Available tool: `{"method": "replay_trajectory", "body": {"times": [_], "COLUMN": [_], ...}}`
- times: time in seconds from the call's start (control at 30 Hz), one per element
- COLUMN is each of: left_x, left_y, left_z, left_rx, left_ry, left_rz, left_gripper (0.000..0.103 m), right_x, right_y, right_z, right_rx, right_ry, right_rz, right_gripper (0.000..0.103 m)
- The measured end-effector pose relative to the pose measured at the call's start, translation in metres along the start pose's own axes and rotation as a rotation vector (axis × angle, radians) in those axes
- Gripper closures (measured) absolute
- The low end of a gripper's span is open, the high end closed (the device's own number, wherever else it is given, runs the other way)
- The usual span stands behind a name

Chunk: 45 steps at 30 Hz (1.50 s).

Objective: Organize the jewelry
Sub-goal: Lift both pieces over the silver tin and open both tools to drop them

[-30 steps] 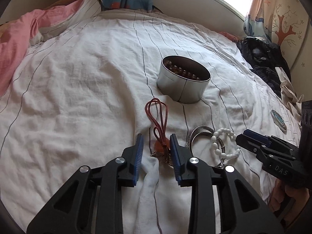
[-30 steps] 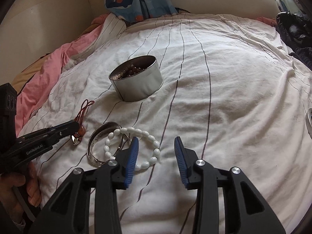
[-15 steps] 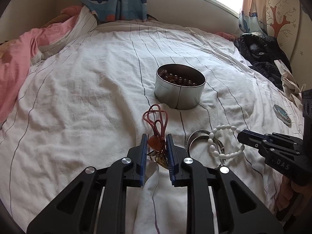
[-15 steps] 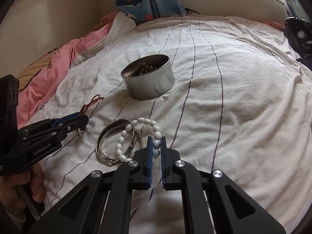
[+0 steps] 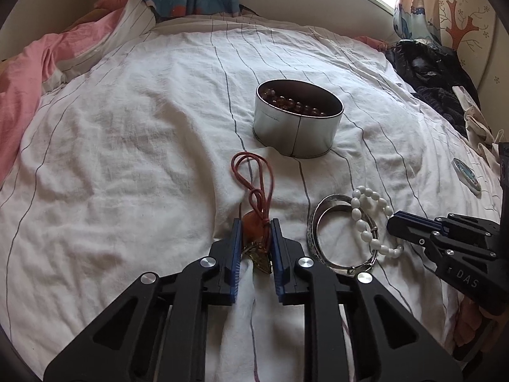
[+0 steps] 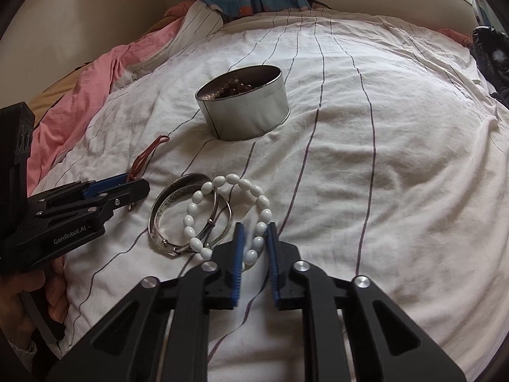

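While left fingers [image 5: 254, 234] pinch red-corded pendant [image 5: 253, 224], right fingers [image 6: 254, 238] clamp white oval-bead bracelet [image 6: 229, 213].

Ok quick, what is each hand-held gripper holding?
Left hand-held gripper: closed on the red cord pendant.
Right hand-held gripper: closed on the white bead bracelet.

Your left gripper [image 5: 254, 232] points steeply down, its jaws clamped on a pendant [image 5: 254, 226]. Your right gripper [image 6: 254, 235], just to its right and tilted down alike, is pinched on a bead bracelet [image 6: 203, 187]. Your hands [image 6: 19, 293] grip both handles.
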<state>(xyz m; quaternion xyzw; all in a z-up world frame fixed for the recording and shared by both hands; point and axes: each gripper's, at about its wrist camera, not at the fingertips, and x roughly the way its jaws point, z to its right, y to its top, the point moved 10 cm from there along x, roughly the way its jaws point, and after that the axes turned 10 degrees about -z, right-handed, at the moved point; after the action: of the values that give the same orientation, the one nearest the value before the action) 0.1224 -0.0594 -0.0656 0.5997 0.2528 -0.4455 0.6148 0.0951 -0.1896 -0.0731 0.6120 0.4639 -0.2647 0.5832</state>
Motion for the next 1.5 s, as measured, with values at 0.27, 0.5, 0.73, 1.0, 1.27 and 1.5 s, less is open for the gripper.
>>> {"method": "replay_trajectory", "body": {"times": [0.27,0.5,0.73,1.0,1.27,1.5], "left_x": [-0.029,-0.041,-0.052,-0.054,-0.039,-0.001], "left_y": [0.015,0.02,0.027,0.048,0.087,0.117], "left_z": [0.016,0.02,0.027,0.023,0.035,0.035], "left_rx": [0.055,0.062,0.063,-0.031,-0.07,-0.111], "left_ry": [0.006,0.029,0.038,-0.041,-0.094,-0.116], "left_rz": [0.08,0.096,0.116,0.146,0.185,0.146], "left_gripper": [0.087,0.087,0.087,0.087,0.087,0.087], "right_x": [-0.03,-0.049,-0.062,-0.072,-0.065,-0.039], "right_y": [0.018,0.027,0.035,0.048,0.085,0.133], "right_z": [-0.007,-0.023,-0.028,-0.027,-0.022,-0.019], "right_rx": [0.028,-0.01,-0.013,-0.011,0.015,0.022], "right_ry": [0.096,0.142,0.192,0.233,0.283,0.3], "right_rz": [0.135,0.205,0.245,0.266,0.286,0.294], "right_gripper": [0.095,0.095,0.095,0.095,0.095,0.095]}}
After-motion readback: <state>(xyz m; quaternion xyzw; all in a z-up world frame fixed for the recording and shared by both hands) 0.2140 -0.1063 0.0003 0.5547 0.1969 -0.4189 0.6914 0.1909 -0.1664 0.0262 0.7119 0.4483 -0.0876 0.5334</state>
